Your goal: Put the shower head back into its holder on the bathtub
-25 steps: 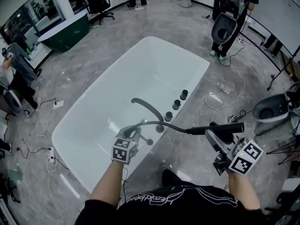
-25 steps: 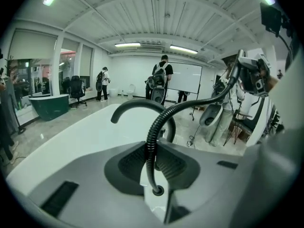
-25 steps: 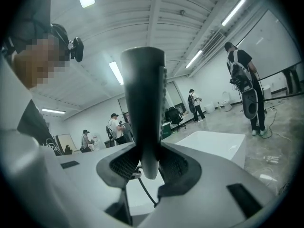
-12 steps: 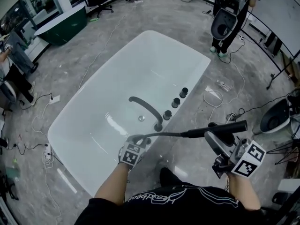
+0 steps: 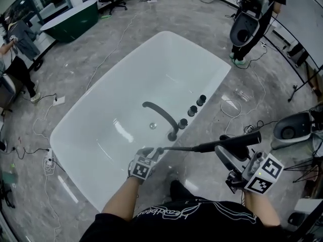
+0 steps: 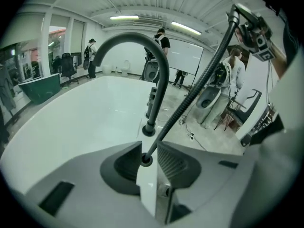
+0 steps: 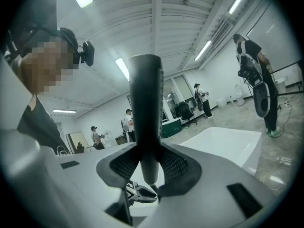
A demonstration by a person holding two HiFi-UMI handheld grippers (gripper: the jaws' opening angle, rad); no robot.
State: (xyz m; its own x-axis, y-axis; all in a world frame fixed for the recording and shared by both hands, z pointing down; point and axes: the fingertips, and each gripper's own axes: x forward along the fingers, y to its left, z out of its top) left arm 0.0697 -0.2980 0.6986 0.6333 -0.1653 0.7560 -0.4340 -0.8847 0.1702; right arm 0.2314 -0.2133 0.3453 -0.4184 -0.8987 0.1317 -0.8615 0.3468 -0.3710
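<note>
A white bathtub [image 5: 96, 130] fills the middle of the head view, with a dark arched spout [image 5: 161, 116] and three dark knobs [image 5: 192, 111] on its near rim. My right gripper [image 5: 224, 150] is shut on the dark shower head [image 5: 232, 141], whose handle [image 7: 145, 127] stands upright between the pads. The dark hose [image 5: 179, 147] runs from it down to a dark ring [image 6: 146, 160] in the tub rim. My left gripper [image 5: 150, 155] is low at that ring. Its jaws are opening, and the hose [image 6: 190, 94] passes between them without being pressed.
Cables [image 5: 237, 107] trail over the grey floor to the right of the tub. A toilet bowl [image 5: 290, 130] stands at the right edge and a green tub [image 5: 68, 21] at the far left. People stand at the back right [image 5: 252, 14] and at the left [image 5: 15, 59].
My left gripper has sunk along the hose to the tub rim by the spout's base. The hose now runs straighter to the shower head, which has shifted slightly in my right gripper.
</note>
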